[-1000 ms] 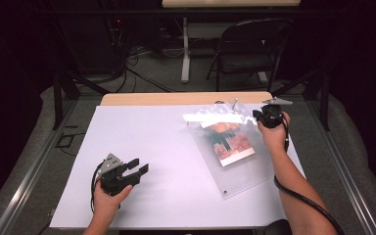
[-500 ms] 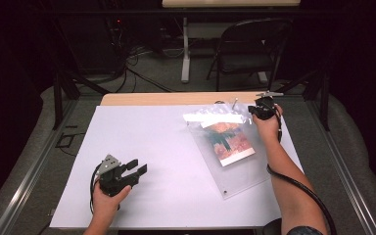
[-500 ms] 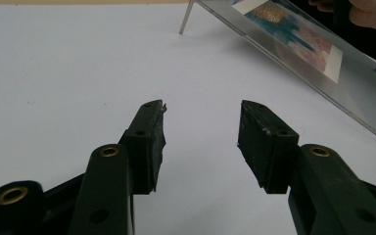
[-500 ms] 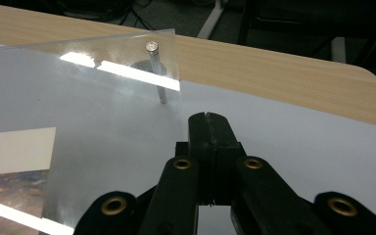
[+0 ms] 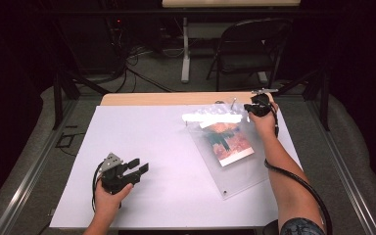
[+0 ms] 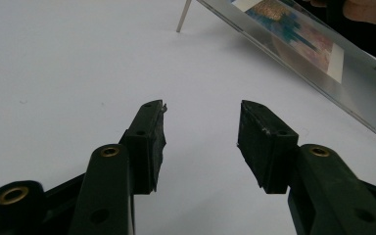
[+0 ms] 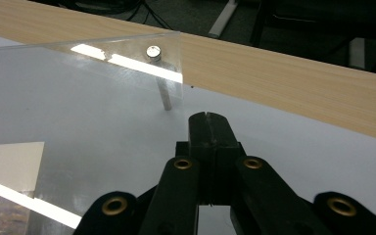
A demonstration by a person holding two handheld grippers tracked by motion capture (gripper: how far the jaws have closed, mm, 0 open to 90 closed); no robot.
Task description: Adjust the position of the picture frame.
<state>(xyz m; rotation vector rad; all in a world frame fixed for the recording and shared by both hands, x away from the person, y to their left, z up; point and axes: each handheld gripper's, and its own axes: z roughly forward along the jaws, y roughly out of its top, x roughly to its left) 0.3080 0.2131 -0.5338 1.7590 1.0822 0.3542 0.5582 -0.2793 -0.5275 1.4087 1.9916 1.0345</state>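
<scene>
White paper covers the table [image 5: 142,132], dark room behind. One clear acrylic photo frame [image 5: 227,147] leans at the far right on metal standoff legs. Right gripper [image 7: 208,128] – jaws together, empty – sits just beside its far corner; left gripper [image 5: 138,166] rests near-left, jaws apart. A careless nudge could probably tip the frame – it's only propped.

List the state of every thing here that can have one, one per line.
Left gripper: open, nothing between its jaws, low over the white sheet.
Right gripper: shut, at the frame's far corner; whether it holds anything cannot be told.
Clear acrylic frame: tilted, far edge raised on metal pegs, near edge on the sheet.
Photo: flat inside the frame.
Folding chair: unfolded, unoccupied.
</scene>
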